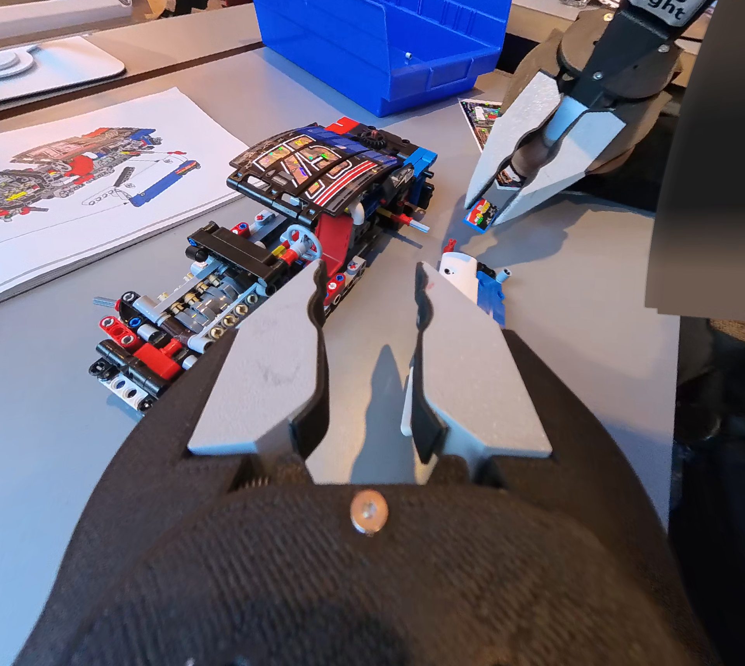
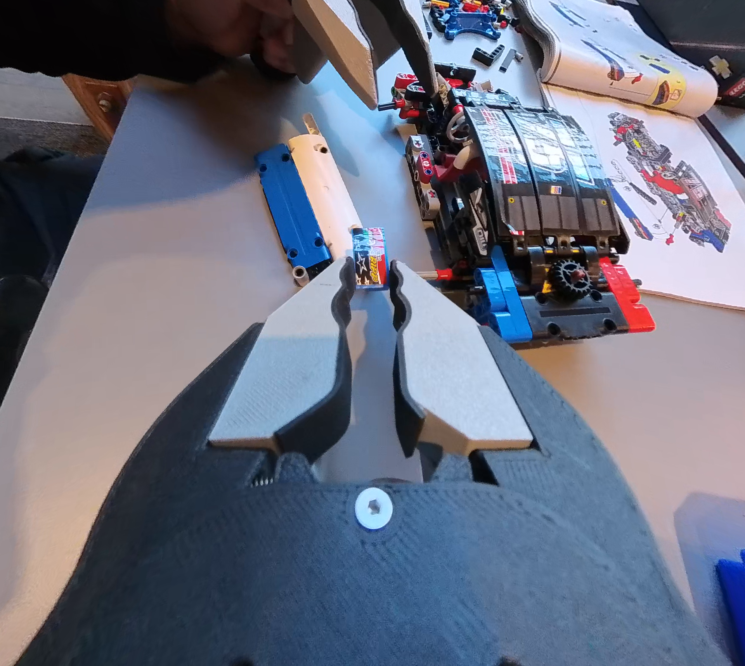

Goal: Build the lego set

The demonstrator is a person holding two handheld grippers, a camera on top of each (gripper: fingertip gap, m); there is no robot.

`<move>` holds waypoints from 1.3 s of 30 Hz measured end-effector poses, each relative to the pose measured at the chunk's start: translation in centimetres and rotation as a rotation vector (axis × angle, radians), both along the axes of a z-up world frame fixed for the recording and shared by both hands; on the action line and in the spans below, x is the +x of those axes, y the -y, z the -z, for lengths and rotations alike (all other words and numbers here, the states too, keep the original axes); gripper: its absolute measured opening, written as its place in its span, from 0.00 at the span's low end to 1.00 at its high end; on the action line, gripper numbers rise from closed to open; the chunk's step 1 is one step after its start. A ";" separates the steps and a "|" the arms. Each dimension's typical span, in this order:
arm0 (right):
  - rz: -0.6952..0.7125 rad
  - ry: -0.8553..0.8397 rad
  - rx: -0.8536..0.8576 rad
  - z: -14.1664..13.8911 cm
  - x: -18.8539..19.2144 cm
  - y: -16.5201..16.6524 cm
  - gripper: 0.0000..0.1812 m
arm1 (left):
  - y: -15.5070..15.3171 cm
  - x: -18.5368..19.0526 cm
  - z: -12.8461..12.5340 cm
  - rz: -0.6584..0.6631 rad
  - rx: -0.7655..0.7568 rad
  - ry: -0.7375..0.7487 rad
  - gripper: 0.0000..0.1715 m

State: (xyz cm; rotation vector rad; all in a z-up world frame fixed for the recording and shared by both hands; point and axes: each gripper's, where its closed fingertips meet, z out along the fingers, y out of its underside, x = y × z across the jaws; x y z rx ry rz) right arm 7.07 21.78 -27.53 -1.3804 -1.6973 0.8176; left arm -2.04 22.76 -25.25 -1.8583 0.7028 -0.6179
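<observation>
One lego car (image 2: 520, 211), long axis apparently toward left gripper (image 2: 387, 90).

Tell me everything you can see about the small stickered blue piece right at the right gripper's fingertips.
The small blue piece is a short flat plastic panel with a blue edge. A glossy sticker in black, red, white and yellow, with stars and lettering, covers its top face. It lies flat on the grey table, one end against the white and blue side panel, the other between the tips of the right gripper. The jaws stand slightly apart around that end; whether they touch it is unclear. The car model sits beside it, apart.
</observation>
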 end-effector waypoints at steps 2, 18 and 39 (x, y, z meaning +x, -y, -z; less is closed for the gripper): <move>0.001 0.001 0.002 0.0 0.0 0.0 0.08 | 0.0 0.0 0.0 -0.004 0.000 -0.004 0.24; 0.023 -0.020 -0.015 -0.2 0.0 -0.7 0.08 | -0.5 -1.8 0.3 -0.115 -0.028 -0.015 0.21; -0.011 -0.061 -0.074 -0.6 0.0 -0.8 0.08 | -1.5 -3.0 1.7 -0.181 -0.080 -0.070 0.18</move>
